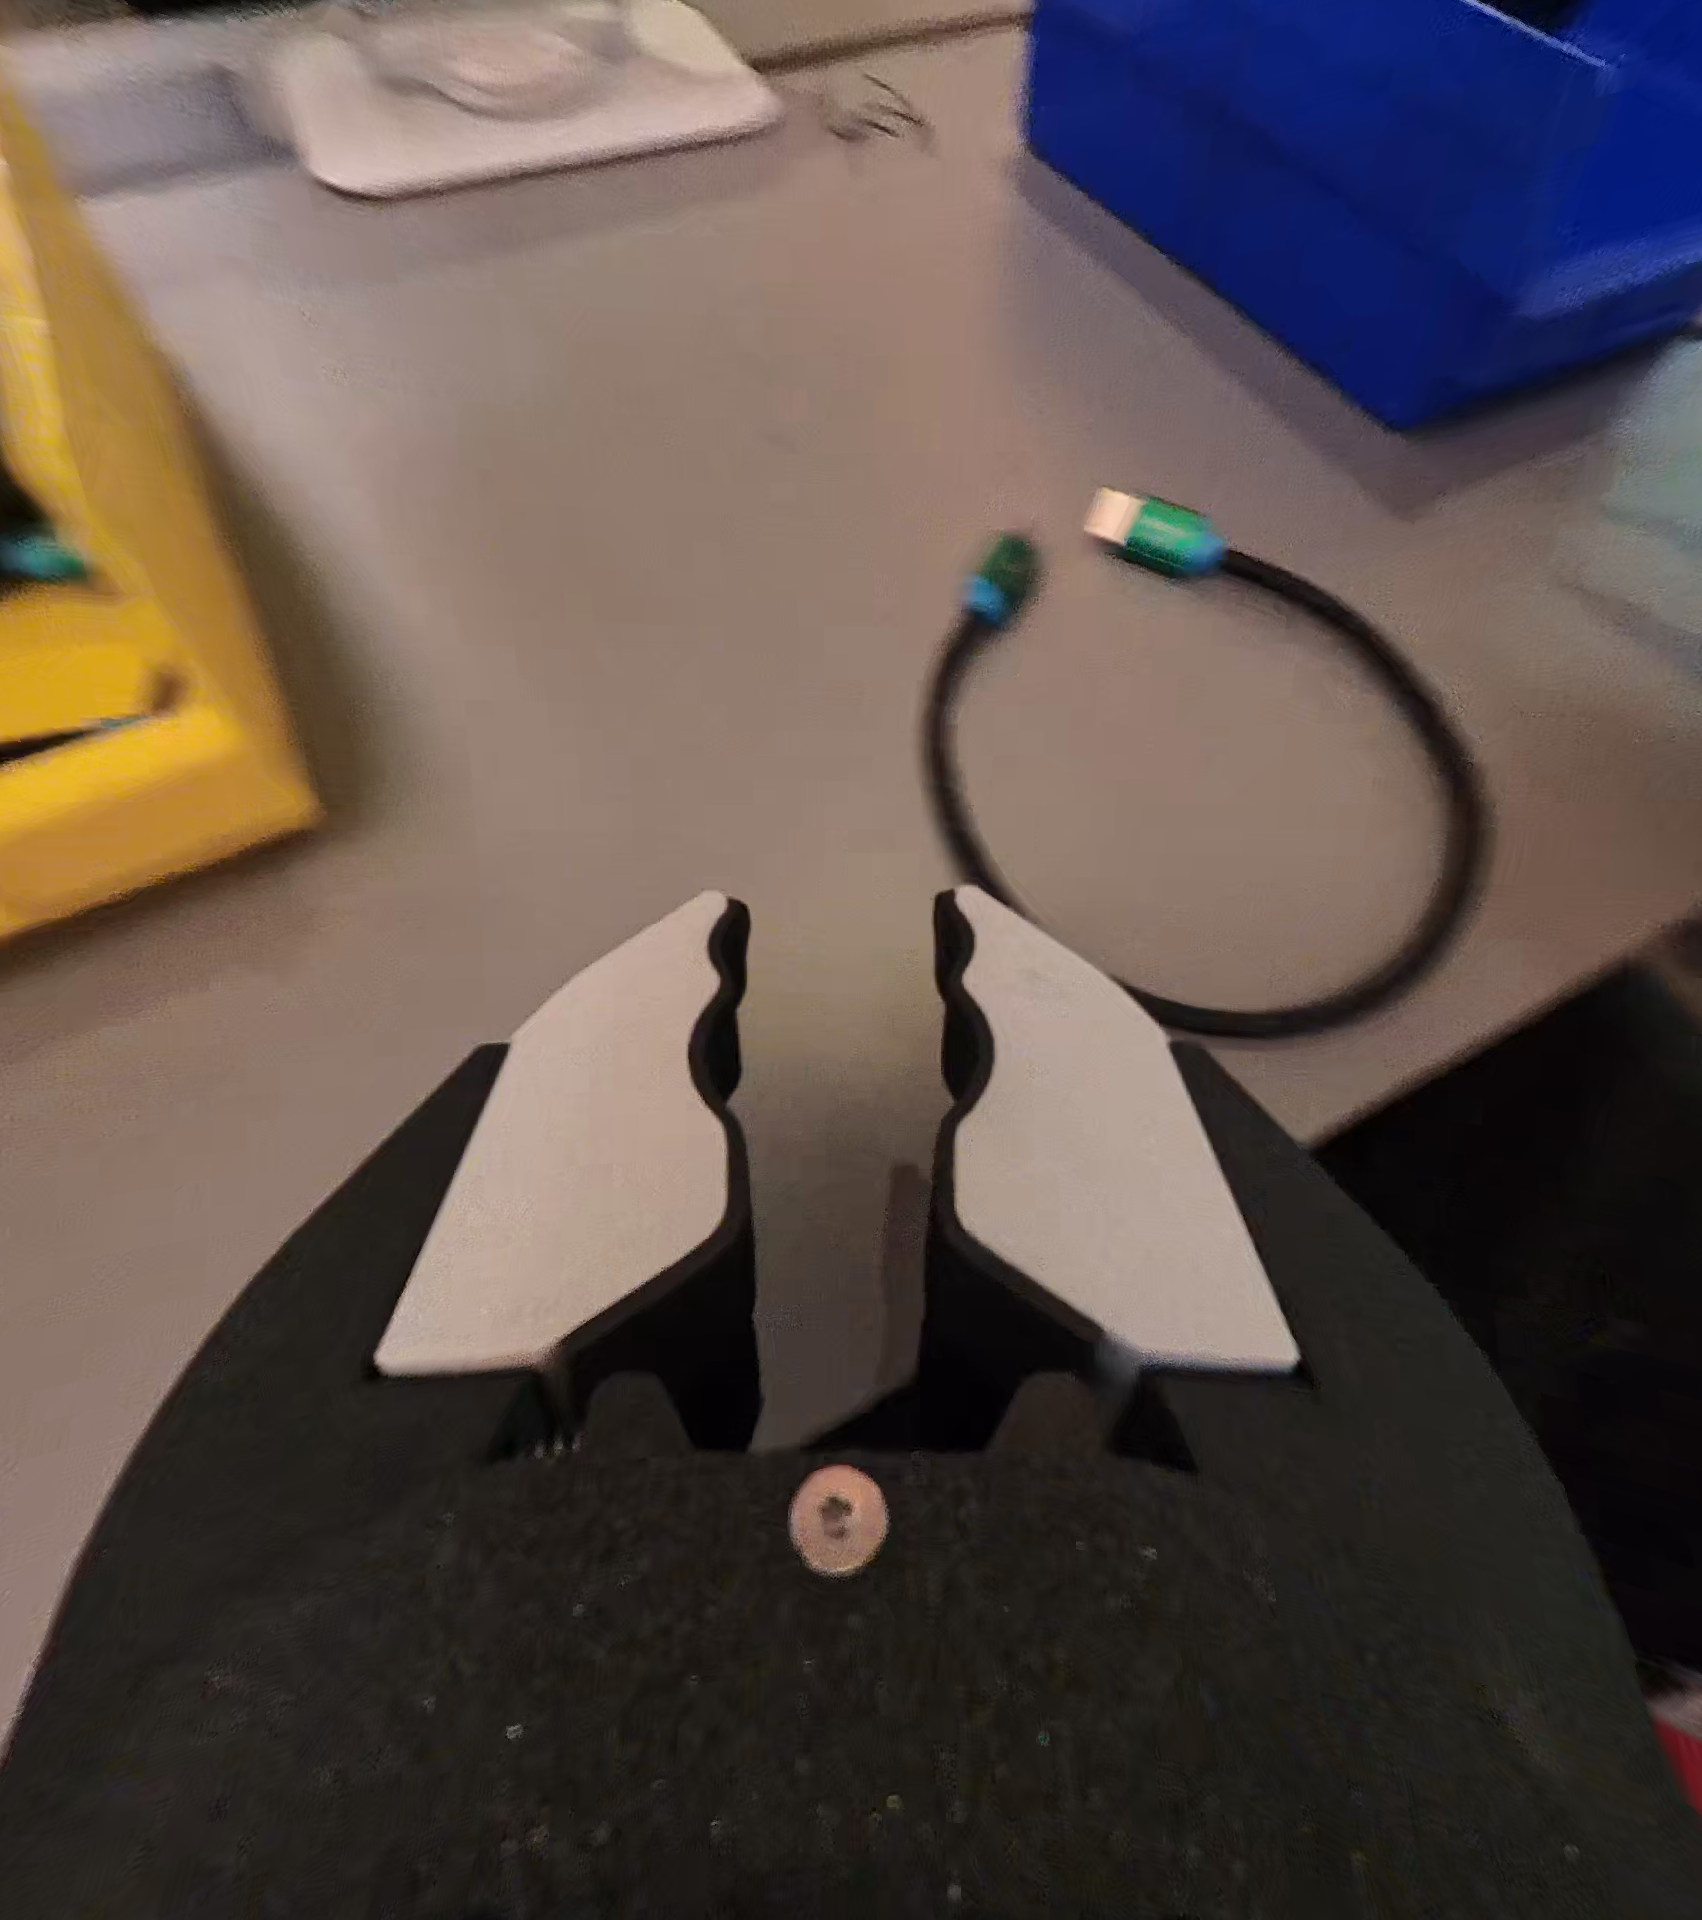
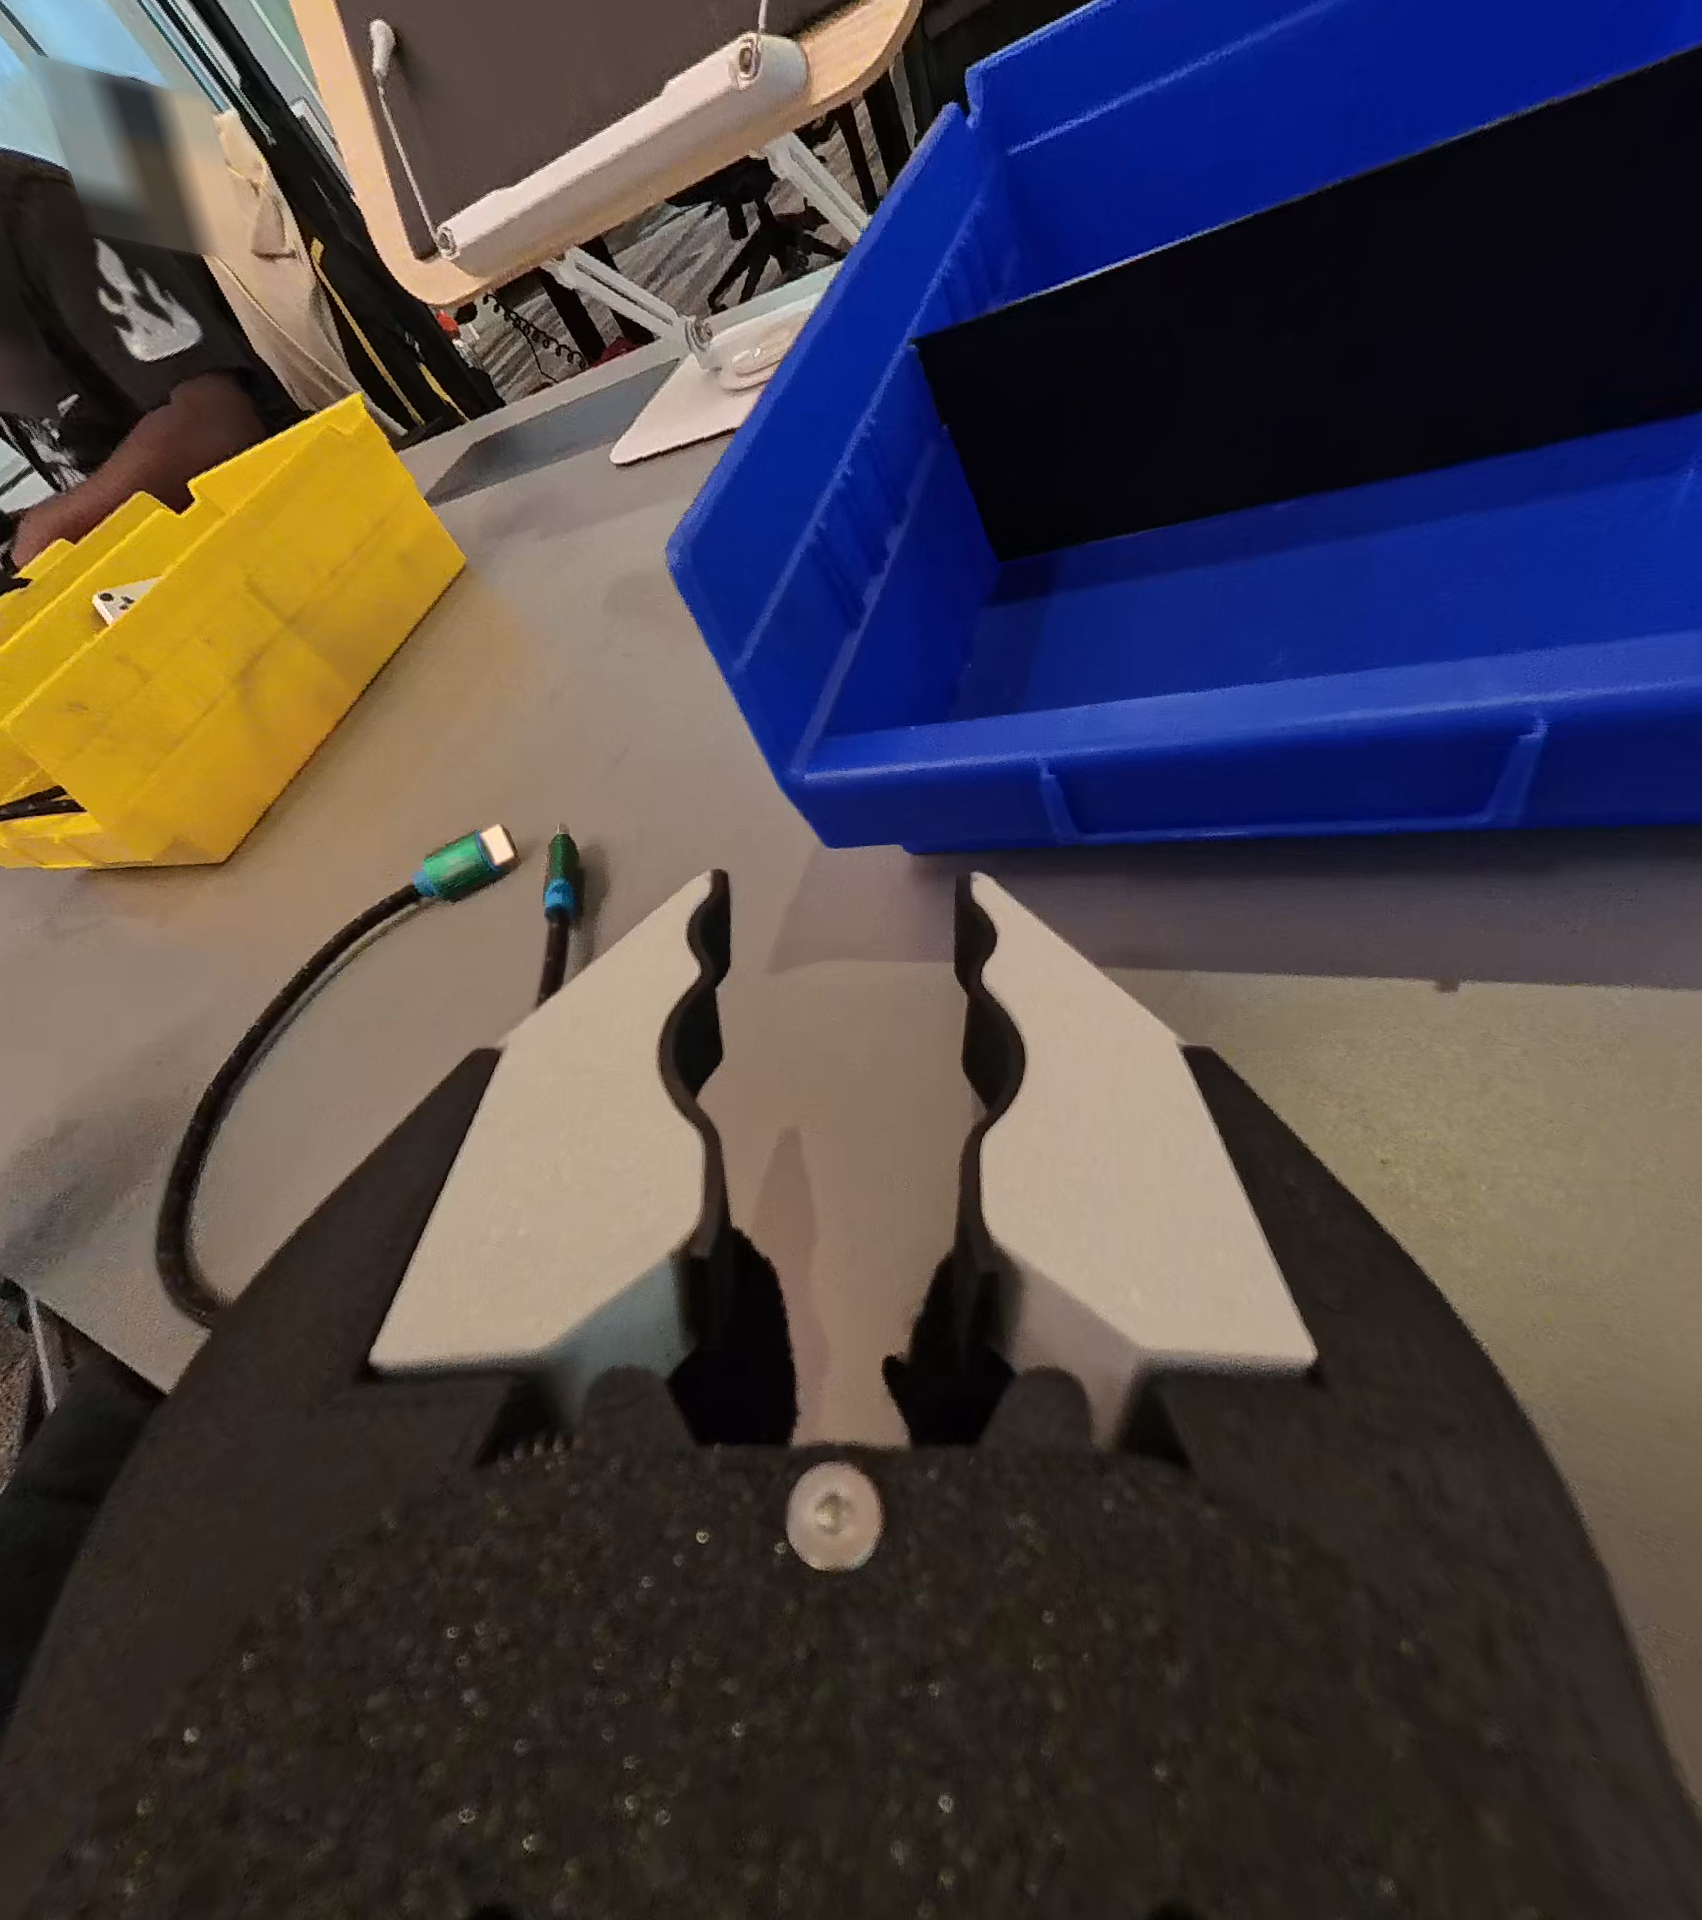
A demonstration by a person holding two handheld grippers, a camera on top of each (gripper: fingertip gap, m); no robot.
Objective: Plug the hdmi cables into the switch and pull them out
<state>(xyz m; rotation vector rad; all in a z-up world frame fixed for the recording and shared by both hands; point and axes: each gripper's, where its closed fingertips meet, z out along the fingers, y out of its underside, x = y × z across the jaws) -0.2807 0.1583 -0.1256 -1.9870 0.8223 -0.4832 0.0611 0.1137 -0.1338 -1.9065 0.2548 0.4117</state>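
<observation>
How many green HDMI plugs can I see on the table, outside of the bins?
2. Both belong to one black cable curled on the grey table: one plug lies flat showing its metal tip, the other plug lies beside it. More may be hidden in the yellow bin.

One black HDMI cable [image 2: 203, 1122] lies on the desk [image 2: 1449, 1143], with two green-and-blue plugs [image 2: 457, 868]. Two bins stand there: one yellow bin [image 2: 234, 665], one blue bin [image 2: 1242, 665]. One white lamp base [image 2: 691, 410] sits behind them.
</observation>
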